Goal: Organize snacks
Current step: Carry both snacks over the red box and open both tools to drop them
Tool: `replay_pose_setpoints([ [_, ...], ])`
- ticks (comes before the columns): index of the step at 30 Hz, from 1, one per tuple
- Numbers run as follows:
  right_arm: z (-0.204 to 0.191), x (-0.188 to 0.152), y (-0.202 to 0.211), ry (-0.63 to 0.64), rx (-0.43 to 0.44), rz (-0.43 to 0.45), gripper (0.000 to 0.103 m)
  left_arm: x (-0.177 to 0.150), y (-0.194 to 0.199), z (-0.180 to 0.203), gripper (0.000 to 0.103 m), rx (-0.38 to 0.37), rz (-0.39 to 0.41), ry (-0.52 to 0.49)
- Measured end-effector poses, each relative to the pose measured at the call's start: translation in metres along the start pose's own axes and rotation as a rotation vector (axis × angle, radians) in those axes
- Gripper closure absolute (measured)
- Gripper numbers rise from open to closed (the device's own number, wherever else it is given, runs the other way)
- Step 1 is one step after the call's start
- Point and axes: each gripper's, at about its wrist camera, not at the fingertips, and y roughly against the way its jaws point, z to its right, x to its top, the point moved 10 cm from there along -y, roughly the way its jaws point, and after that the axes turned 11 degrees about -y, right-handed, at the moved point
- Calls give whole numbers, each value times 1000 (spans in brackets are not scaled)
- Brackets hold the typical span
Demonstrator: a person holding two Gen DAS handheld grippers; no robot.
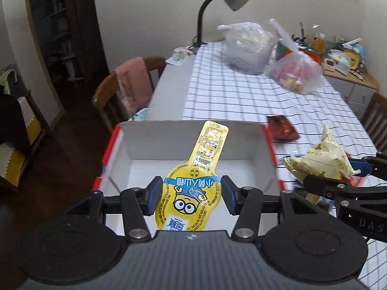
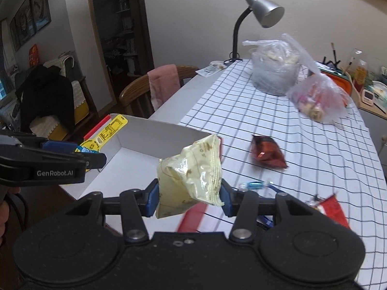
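Observation:
My left gripper (image 1: pixel 191 197) is shut on a yellow bottle-shaped jelly pouch (image 1: pixel 196 186) with a cartoon face, held above the open white box (image 1: pixel 241 142) with red edges. The pouch's neck points away toward the box's far wall. My right gripper (image 2: pixel 189 199) is shut on a pale yellow puffed snack bag (image 2: pixel 191 174), held in the air near the box's right wall (image 2: pixel 169 140). That bag (image 1: pixel 321 159) and the right gripper's fingers (image 1: pixel 326 188) show at the right of the left wrist view. The left gripper (image 2: pixel 79 155) with the yellow pouch (image 2: pixel 106 131) shows at the left of the right wrist view.
A dark red snack packet (image 2: pixel 266 153) lies on the checked tablecloth (image 2: pixel 278 125) beyond the box. A small blue wrapped sweet (image 2: pixel 254 184) and red wrappers (image 2: pixel 333 209) lie nearer. Two plastic bags (image 2: pixel 316 99) and a grey desk lamp (image 2: pixel 263 10) stand further back. A wooden chair with a pink cloth (image 1: pixel 130 84) is left of the table.

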Motion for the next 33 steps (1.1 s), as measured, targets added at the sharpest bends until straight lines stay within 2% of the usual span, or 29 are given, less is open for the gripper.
replay_pose_setpoints([
  [13,-41,-18,-81,70,-23,-121,55,-18,-61,-53,52,19,-118,-39],
  [22,-54,-39,-117,112,-33,-227,55,-36,-99,-50,52,-6,-204,-119],
  [33,-58,-45,-124,167,-62,-251,53,-48,-119,-39,51,-26,-266,-172],
])
